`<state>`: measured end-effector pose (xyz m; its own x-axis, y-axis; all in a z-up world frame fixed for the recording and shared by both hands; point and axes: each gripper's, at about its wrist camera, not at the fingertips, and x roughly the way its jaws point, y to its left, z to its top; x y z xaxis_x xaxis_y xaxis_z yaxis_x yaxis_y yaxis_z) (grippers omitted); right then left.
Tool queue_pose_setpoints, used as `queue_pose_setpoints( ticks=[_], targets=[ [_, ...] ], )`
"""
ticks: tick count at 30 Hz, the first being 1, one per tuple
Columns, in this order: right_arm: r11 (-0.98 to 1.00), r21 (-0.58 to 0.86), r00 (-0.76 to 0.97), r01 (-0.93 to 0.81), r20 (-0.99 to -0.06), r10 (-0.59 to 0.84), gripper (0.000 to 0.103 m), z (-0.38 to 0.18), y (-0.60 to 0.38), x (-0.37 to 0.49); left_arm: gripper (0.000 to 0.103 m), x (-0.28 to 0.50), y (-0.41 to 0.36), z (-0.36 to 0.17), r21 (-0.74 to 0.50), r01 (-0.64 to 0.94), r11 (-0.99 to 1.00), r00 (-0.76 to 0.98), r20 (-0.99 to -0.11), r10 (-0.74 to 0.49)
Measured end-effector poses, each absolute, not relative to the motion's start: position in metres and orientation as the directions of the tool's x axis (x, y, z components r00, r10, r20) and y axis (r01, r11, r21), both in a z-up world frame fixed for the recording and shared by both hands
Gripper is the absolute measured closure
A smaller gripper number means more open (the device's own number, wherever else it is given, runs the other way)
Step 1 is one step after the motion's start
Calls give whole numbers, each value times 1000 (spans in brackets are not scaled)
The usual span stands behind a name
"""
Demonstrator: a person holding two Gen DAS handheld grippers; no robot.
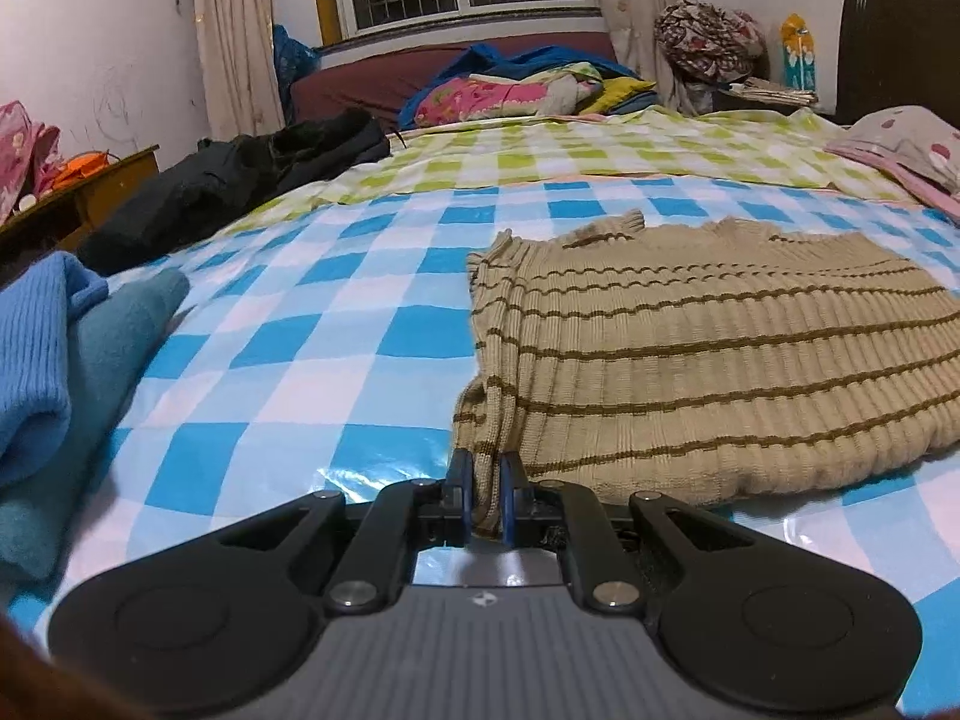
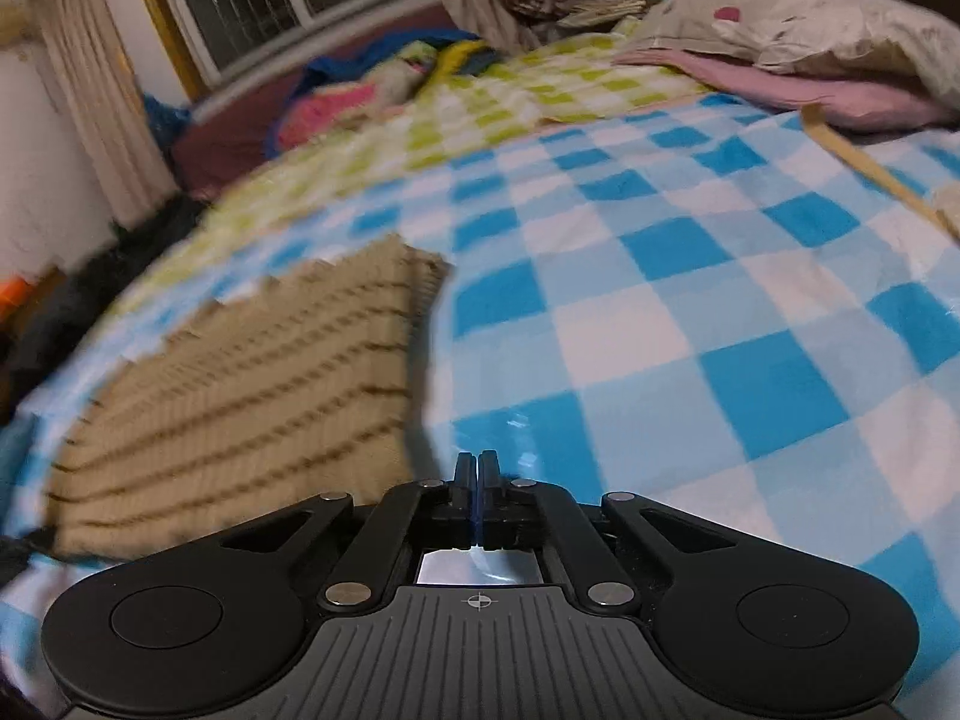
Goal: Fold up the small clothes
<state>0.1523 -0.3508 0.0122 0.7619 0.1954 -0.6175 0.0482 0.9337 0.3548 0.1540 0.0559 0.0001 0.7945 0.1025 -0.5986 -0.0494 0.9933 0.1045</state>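
Observation:
A beige ribbed sweater with brown stripes [image 1: 708,360] lies flat on the blue-and-white checked bed cover [image 1: 300,324]. My left gripper [image 1: 485,468] is shut on the sweater's near left corner, with a fold of knit between the fingers. In the right wrist view the same sweater [image 2: 240,396] lies to the left, blurred. My right gripper [image 2: 477,468] is shut and empty, just right of the sweater's edge, above the checked cover [image 2: 690,330].
Folded blue and teal knitwear [image 1: 66,384] lies at the left. A black garment [image 1: 240,192] lies further back left. Colourful bedding [image 1: 516,90] is piled by the window. A pink and white pillow [image 2: 810,48] lies at the far right.

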Motion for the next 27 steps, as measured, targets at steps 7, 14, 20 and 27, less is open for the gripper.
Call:
queue_pose_setpoints(
  ticks=[7,14,20,27],
  targets=[
    [921,389,749,-25,-602,275,90,12,-345,155,85,155,56,2,101,-48,994,795,-598,99],
    [905,426,716,-19,-626,309,85,-1,-346,163,85,156,53,-1,112,-43,993,794,-599,102],
    [914,406,718,21,-642,269,95,1,-346,163,85,158,57,-1,116,-73,991,790,-599,128],
    [940,328,730,90,-664,162,96,4,-346,158,85,157,59,-2,102,-87,991,785,-605,131]
  ],
)
